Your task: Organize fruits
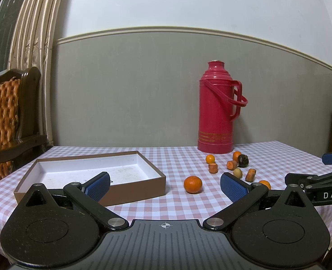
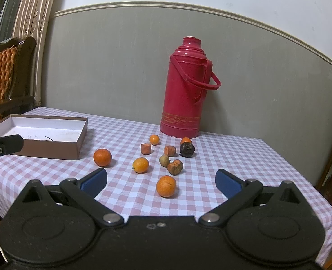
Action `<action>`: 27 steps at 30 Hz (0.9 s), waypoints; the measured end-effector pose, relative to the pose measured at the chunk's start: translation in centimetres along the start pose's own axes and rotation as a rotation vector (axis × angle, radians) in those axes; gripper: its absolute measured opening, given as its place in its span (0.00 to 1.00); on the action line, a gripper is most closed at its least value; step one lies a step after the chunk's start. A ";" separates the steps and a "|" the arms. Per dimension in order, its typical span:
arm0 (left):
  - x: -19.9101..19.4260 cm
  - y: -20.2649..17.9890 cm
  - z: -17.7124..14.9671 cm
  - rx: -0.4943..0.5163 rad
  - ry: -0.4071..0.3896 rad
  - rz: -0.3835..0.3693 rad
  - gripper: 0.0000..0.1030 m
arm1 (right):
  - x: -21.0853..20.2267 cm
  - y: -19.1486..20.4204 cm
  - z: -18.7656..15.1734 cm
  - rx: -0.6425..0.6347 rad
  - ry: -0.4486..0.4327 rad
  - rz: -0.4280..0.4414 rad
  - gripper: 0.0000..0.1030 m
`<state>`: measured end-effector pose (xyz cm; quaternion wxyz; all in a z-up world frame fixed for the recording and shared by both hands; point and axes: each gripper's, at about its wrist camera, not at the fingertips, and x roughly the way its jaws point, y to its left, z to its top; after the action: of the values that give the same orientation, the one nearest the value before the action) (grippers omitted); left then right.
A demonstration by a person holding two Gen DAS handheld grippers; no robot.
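Sitting loose on the checked cloth of the bench (image 2: 222, 157), the fruit lies in a small scatter in front of the red flask (image 2: 185, 90), all of it on the near side of that flask and none of it yet in the box (image 2: 53, 151), which stands well off to the flask's left with only a small dark scrap in it. Closest of the scatter to the right hand-held gripper (image 2: 161, 183) is one orange (image 2: 166, 186), farthest out from the flask: it lies straight ahead between the two blue pads, which stand wide apart and hold nothing. A round fruit has no long axis to line up with, so a straight push forward and a squeeze looks enough.

Another orange (image 1: 192, 184), the biggest, sits alone between the flask and the box, just off the box's corner. It lies ahead of the left hand-held gripper (image 1: 164, 186), a little to the right of centre between its pads, which are also spread and empty. That hand is the nearer one to both this orange and the box.

Behind these, closer to the flask, are smaller oranges, stubby carrot-like chunks (image 2: 146, 149), a pale little fruit (image 2: 164, 160) and a dark shrivelled one (image 2: 187, 149), packed near each other.
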<state>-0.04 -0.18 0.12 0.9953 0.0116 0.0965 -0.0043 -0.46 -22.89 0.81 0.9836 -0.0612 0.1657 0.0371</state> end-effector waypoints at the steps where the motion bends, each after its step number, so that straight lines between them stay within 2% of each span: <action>1: 0.0 0.0 0.0 0.000 0.000 0.000 1.00 | 0.0 0.0 0.0 -0.001 0.000 -0.001 0.94; 13: 0.0 0.2 -0.2 -0.007 -0.001 0.008 1.00 | 0.0 0.0 -0.1 0.003 -0.003 -0.004 0.94; 19: 0.3 -0.3 -0.1 0.036 0.011 0.041 1.00 | 0.5 0.1 -0.1 -0.014 0.029 -0.003 0.94; 24: 2.0 -0.4 0.3 0.016 0.017 0.028 1.00 | 1.9 -0.7 0.0 0.024 0.057 0.005 0.94; 27: 3.6 -1.1 0.3 0.037 0.020 0.018 1.00 | 3.7 -0.7 -0.4 -0.006 0.079 -0.007 0.88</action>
<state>3.59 -1.26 -0.33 0.9939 0.0311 0.1060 0.0030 2.97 -23.44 -0.74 0.9762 -0.0660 0.2043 0.0318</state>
